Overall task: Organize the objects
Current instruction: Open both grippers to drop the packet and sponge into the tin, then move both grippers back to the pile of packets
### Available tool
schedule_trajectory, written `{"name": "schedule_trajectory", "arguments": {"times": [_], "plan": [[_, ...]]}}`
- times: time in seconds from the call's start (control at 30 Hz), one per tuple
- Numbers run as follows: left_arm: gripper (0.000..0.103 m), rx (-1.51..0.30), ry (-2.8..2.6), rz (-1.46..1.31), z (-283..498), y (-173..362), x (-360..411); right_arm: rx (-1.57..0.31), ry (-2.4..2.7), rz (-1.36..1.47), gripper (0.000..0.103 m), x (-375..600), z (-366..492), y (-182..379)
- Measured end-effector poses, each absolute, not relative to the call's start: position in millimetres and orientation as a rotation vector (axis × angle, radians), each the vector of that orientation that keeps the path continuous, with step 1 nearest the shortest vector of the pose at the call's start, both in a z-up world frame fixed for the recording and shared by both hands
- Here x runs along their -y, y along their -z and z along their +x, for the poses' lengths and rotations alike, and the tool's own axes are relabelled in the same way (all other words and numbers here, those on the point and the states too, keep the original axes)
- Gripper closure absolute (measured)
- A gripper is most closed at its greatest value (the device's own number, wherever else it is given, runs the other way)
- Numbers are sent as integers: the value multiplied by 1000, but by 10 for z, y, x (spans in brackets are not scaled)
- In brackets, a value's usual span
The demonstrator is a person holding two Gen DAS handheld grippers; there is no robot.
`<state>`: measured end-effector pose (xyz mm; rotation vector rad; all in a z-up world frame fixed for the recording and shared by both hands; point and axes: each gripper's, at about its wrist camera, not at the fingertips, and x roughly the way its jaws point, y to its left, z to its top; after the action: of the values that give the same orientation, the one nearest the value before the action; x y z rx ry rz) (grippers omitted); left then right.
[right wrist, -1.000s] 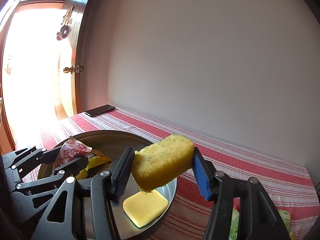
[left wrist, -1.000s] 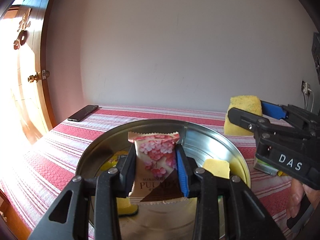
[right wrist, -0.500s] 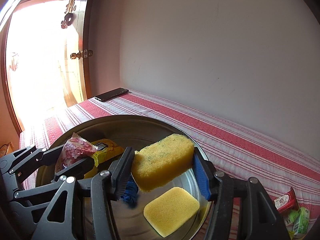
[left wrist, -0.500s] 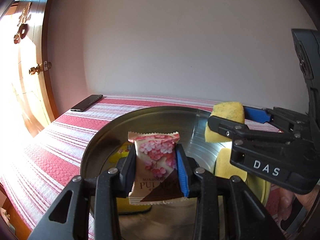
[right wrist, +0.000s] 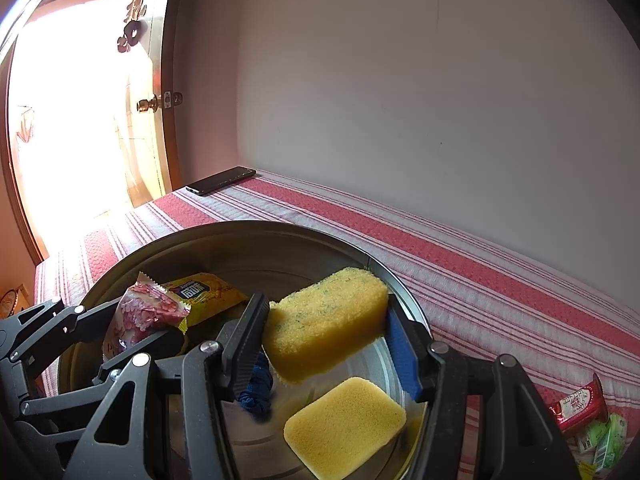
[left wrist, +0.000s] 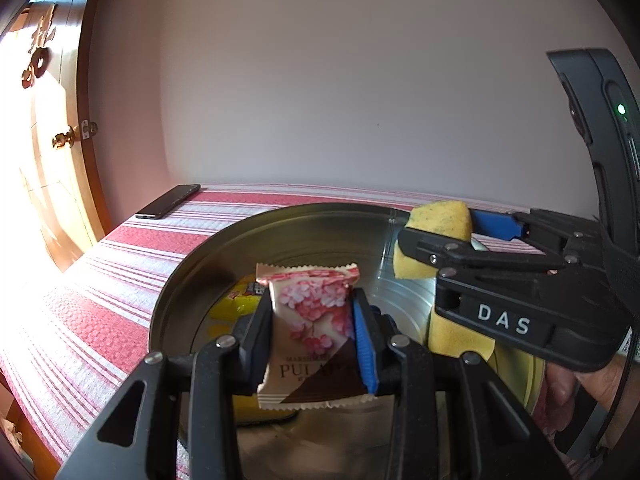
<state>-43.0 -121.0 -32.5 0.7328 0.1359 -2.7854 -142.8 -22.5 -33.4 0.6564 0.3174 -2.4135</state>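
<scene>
Right view alone shows red and green packets (right wrist: pixel 588 420) at the tablecloth's near-right edge; right gripper (right wrist: pixel 326 334) clamps a sponge (right wrist: pixel 324 320) crosswise, left gripper (left wrist: pixel 314 336) pinches a pink packet (left wrist: pixel 310 328) upright.

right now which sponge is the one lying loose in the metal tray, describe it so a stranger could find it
Start at the round metal tray on the red-and-white striped cloth. Near the tray's close edge lies a flat yellow sponge, under the right gripper. Unlike the thicker, speckled yellow sponge clamped in that gripper, it rests on the tray floor, plain and untouched.
</scene>
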Motion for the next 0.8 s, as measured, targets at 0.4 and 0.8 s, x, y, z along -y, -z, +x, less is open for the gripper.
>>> {"name": "schedule_trajectory", "arguments": {"times": [0.4,0.8], "plan": [[56,-147,2789,725,-387,308,1200,-282,2384,646,37,196,-1422,334],[6,-148,2878,598,-217,174,840,-47,2541,581,21,-765,-1346,172]]}}
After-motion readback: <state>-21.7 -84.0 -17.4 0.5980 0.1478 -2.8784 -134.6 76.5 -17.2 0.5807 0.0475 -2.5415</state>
